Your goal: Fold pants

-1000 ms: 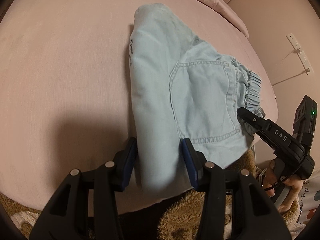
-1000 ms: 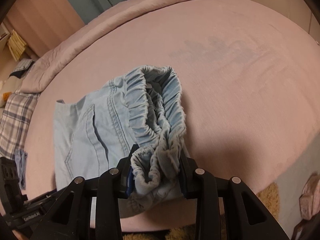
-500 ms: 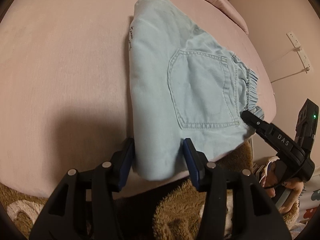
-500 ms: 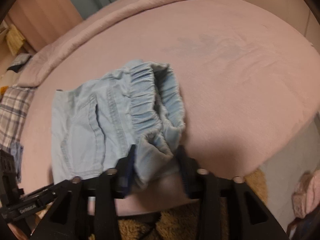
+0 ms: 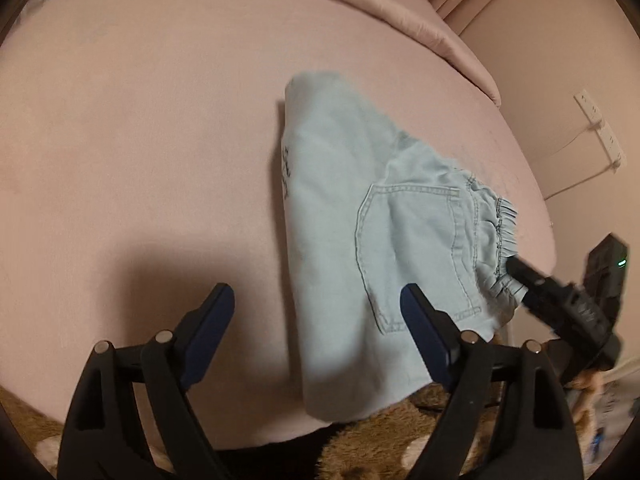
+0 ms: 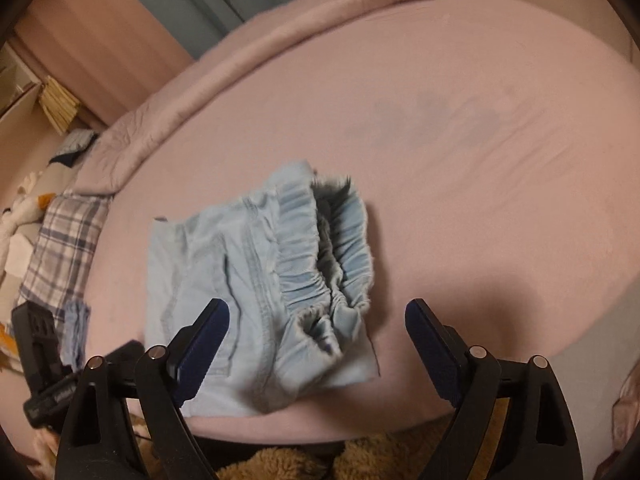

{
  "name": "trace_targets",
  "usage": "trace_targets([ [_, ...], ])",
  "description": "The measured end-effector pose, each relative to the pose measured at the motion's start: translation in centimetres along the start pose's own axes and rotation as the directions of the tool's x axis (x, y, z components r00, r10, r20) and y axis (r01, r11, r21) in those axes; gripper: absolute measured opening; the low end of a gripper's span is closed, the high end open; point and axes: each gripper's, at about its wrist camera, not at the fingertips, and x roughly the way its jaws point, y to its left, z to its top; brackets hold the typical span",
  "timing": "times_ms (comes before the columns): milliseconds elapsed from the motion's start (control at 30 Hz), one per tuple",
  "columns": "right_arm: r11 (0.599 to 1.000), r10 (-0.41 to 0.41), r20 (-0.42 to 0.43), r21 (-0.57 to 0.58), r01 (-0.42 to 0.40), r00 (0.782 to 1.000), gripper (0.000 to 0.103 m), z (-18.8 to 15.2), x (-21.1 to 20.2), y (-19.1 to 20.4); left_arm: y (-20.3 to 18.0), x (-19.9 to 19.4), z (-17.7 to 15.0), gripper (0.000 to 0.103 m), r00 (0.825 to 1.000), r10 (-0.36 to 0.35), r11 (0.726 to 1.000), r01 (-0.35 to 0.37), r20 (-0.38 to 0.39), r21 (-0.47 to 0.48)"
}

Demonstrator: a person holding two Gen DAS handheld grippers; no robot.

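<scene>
Folded light-blue denim pants (image 5: 344,240) lie near the front edge of a pink bed (image 5: 140,140), back pocket up, elastic waistband to the right. My left gripper (image 5: 318,312) stands over their near end, its jaws opening wide, pads off the cloth. In the right wrist view the pants (image 6: 224,280) show their gathered waistband (image 6: 328,264). My right gripper (image 6: 316,324) hovers above it, jaws opening, the waistband lying loose between them. The right gripper (image 5: 560,300) also shows at the right of the left wrist view.
A folded pink duvet (image 6: 320,28) runs along the bed's far side. Plaid fabric (image 6: 64,248) lies at the bed's left. Brown shaggy rug (image 5: 380,440) covers the floor below the bed edge. A power strip (image 5: 600,128) hangs on the wall.
Both grippers let go of the pants and spread wide. The pants settled flat on the bed, and both grippers drew back slightly.
</scene>
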Motion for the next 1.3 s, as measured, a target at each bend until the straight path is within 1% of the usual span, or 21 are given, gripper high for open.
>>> trace_targets([
  [67, 1.0, -0.005, -0.04, 0.0, 0.005, 0.999, 0.089, -0.3, 1.2, 0.0, 0.4, 0.7, 0.2, 0.076, 0.999, -0.024, 1.0, 0.024, -0.024, -0.018],
  [133, 1.0, -0.014, -0.057, -0.009, 0.013, 0.998, 0.089, -0.9, 1.6, 0.2, 0.3, 1.4, 0.4, 0.073, 0.999, -0.026, 1.0, 0.026, -0.025, -0.009],
  [200, 0.999, -0.022, -0.045, -0.029, 0.021, 0.999, 0.089, -1.1, 1.3, 0.6, -0.1, 1.7, 0.7, 0.072, 0.999, -0.037, 0.999, 0.037, -0.015, 0.013],
  [300, 0.999, -0.009, -0.038, -0.033, 0.008, 0.999, 0.089, -1.1, 1.5, 0.8, -0.9, 2.7, 1.0, 0.06, 0.997, -0.073, 0.997, 0.074, -0.021, 0.032],
  [333, 0.999, 0.0, -0.036, -0.036, -0.001, 0.999, 0.088, -1.1, 1.6, 0.9, -1.2, 3.0, 1.1, 0.055, 0.998, -0.067, 0.997, 0.067, -0.022, 0.037],
  [367, 0.999, 0.009, -0.035, -0.045, -0.011, 0.999, 0.083, -0.9, 1.9, 1.2, -1.2, 3.2, 1.1, 0.051, 0.998, -0.055, 0.998, 0.056, -0.018, 0.042],
  [400, 0.998, 0.026, -0.036, -0.057, -0.028, 0.999, 0.074, -0.8, 2.1, 1.4, -1.5, 3.3, 1.1, 0.049, 0.999, -0.042, 0.998, 0.043, -0.014, 0.052],
  [433, 0.996, 0.052, -0.042, -0.067, -0.054, 0.998, 0.069, -0.9, 2.4, 1.8, -1.8, 3.3, 1.2, 0.043, 0.999, -0.037, 0.997, 0.038, -0.013, 0.06],
  [467, 0.997, 0.051, -0.039, -0.063, -0.053, 0.998, 0.066, -1.0, 2.6, 1.9, -1.9, 3.3, 1.1, 0.037, 1.0, -0.029, 0.997, 0.03, -0.009, 0.069],
  [500, 0.997, 0.032, -0.03, -0.066, -0.034, 0.999, 0.06, -1.2, 2.7, 2.2, -2.2, 3.3, 1.0, 0.035, 1.0, -0.022, 0.996, 0.022, -0.003, 0.081],
  [533, 0.997, 0.014, -0.024, -0.077, -0.016, 1.0, 0.056, -1.1, 2.6, 2.4, -2.4, 3.2, 1.0, 0.03, 1.0, -0.017, 0.995, 0.016, 0.004, 0.098],
  [567, 0.997, 0.003, -0.021, -0.076, -0.005, 1.0, 0.046, -1.1, 2.5, 2.7, -2.6, 3.1, 0.9, 0.027, 1.0, -0.015, 0.995, 0.014, 0.01, 0.103],
  [600, 0.998, 0.01, -0.023, -0.065, -0.012, 1.0, 0.037, -1.1, 2.3, 2.8, -2.8, 2.8, 1.0, 0.025, 1.0, -0.014, 0.994, 0.013, 0.015, 0.107],
  [667, 0.998, 0.021, -0.016, -0.052, -0.021, 1.0, 0.033, -0.9, 1.8, 3.1, -3.1, 2.1, 1.2, 0.021, 1.0, -0.017, 0.993, 0.014, 0.026, 0.118],
  [733, 0.998, 0.016, -0.007, -0.062, -0.017, 1.0, 0.03, -0.7, 1.1, 3.7, -3.2, 1.0, 1.3, 0.02, 0.999, -0.027, 0.991, 0.02, 0.047, 0.132],
  [833, 0.996, 0.032, 0.009, -0.079, -0.031, 0.999, 0.029, -0.5, 0.2, 5.0, -3.5, -1.3, 2.0, 0.02, 0.994, -0.046, 0.987, 0.031, 0.094, 0.158],
  [933, 0.992, 0.018, 0.036, -0.125, -0.013, 0.999, 0.029, -0.3, -0.8, 6.7, -3.3, -3.2, 2.9, 0.02, 0.99, -0.055, 0.986, 0.034, 0.13, 0.16],
  [1033, 0.987, 0.032, 0.065, -0.158, -0.021, 0.997, 0.029, 0.7, -1.3, 8.3, -2.8, -4.8, 3.9, 0.02, 0.983, -0.057, 0.986, 0.029, 0.172, 0.161],
  [1133, 0.977, 0.04, 0.097, -0.211, -0.018, 0.994, 0.029, 1.8, -1.4, 10.2, -2.5, -5.7, 5.1, 0.02, 0.977, -0.045, 0.987, 0.012, 0.207, 0.16],
  [1300, 0.961, 0.04, 0.116, -0.275, -0.007, 0.992, 0.029, 3.4, -0.1, 12.5, -0.9, -5.6, 7.3, 0.02, 0.97, -0.004, 0.99, -0.03, 0.242, 0.136],
])
